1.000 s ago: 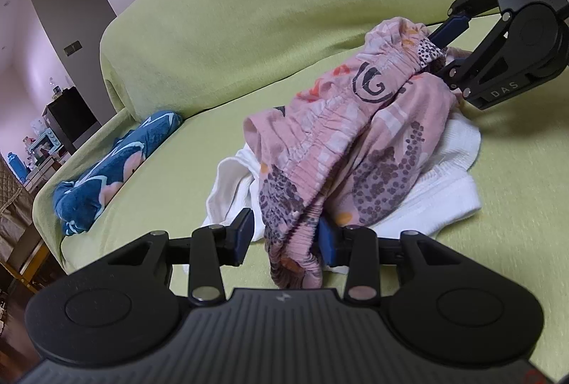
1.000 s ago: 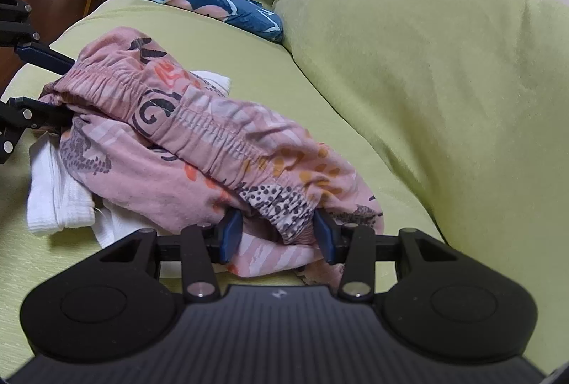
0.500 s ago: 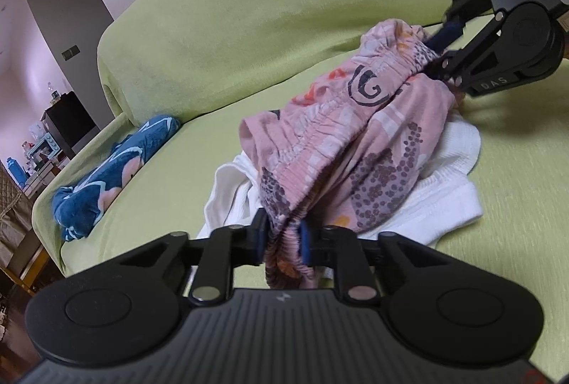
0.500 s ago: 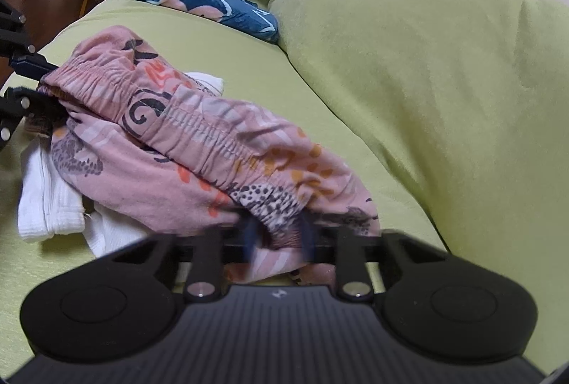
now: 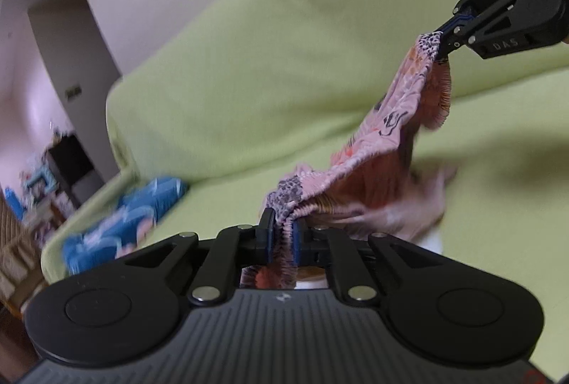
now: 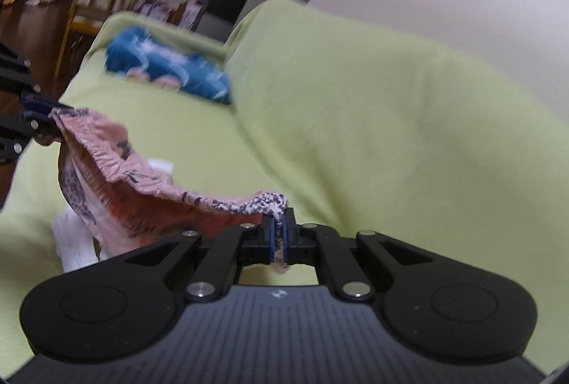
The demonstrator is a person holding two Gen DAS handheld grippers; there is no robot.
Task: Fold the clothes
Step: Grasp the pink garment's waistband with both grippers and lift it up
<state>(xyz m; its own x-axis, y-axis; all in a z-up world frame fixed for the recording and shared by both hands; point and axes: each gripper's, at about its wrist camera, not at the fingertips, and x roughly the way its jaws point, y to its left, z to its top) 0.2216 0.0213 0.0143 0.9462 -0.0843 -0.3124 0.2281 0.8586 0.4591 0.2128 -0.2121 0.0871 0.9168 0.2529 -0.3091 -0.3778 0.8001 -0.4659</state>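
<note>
- Left wrist view: the left gripper (image 5: 283, 236) has its jaws pressed together on the gathered waistband of the pink patterned garment (image 5: 373, 149), which bunches between the blue pads right in front of the camera.
- From that pinch the waistband runs forward and up to the right, where the right gripper (image 5: 448, 36) clamps its other end high above the seat.
- The cloth sags between the two grippers, and its lower part trails, blurred, toward the green sofa (image 5: 249, 71) ahead and to the right.
- A scrap of white cloth (image 5: 432, 238) shows just right of the left gripper, under the pink fabric.
- A blue floral cloth (image 5: 124, 224) lies far off to the left, well apart from the pink garment, near the sofa's armrest.
- Right wrist view: the right gripper (image 6: 279, 236) is closed tight on the leopard-spotted end of the pink patterned garment (image 6: 117, 170), a small tab of it poking out below the pads.
- The waistband stretches away to the left and slightly upward to the left gripper (image 6: 41, 113), which nips the far end at the frame's edge.
- Beneath the hanging fabric, lower left of the gripper, the white cloth (image 6: 73, 241) rests on the green sofa (image 6: 355, 121).
- The blue floral cloth (image 6: 167, 71) lies ahead and to the left, against the backrest.
</note>
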